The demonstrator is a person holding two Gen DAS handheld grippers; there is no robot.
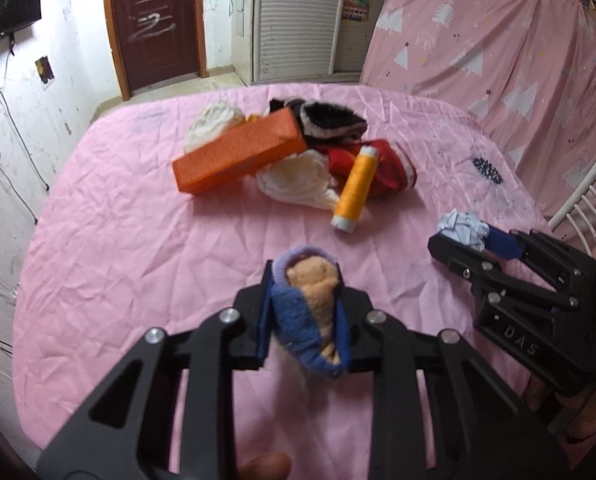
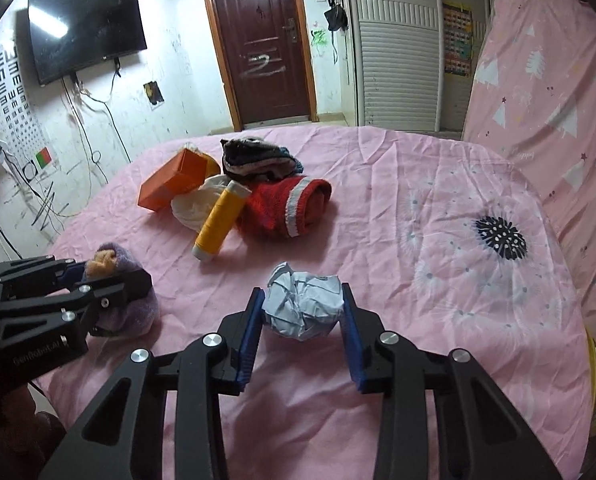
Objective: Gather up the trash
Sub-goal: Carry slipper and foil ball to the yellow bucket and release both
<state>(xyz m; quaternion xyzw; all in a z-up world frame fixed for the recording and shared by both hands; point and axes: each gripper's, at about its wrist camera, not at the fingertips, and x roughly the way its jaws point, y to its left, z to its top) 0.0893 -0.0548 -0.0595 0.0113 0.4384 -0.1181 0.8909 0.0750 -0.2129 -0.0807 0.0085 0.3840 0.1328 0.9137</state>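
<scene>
Left gripper (image 1: 304, 312) clamps a purple-and-orange sock (image 1: 312, 308). Right gripper (image 2: 303, 332) pads touch the crumpled paper ball (image 2: 304, 304). Only the right view shows the wall-mounted TV (image 2: 86, 28).

Bare sheet (image 2: 438, 184) right; clutter pile: box (image 2: 170, 186), spool (image 2: 218, 220) ahead.

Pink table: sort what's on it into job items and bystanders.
Job:
crumpled paper ball, between the right gripper pads
rolled sock, clamped in the left gripper

Lying about:
orange box
yellow thread spool
red sock
white cloth
dark sock pile
</scene>
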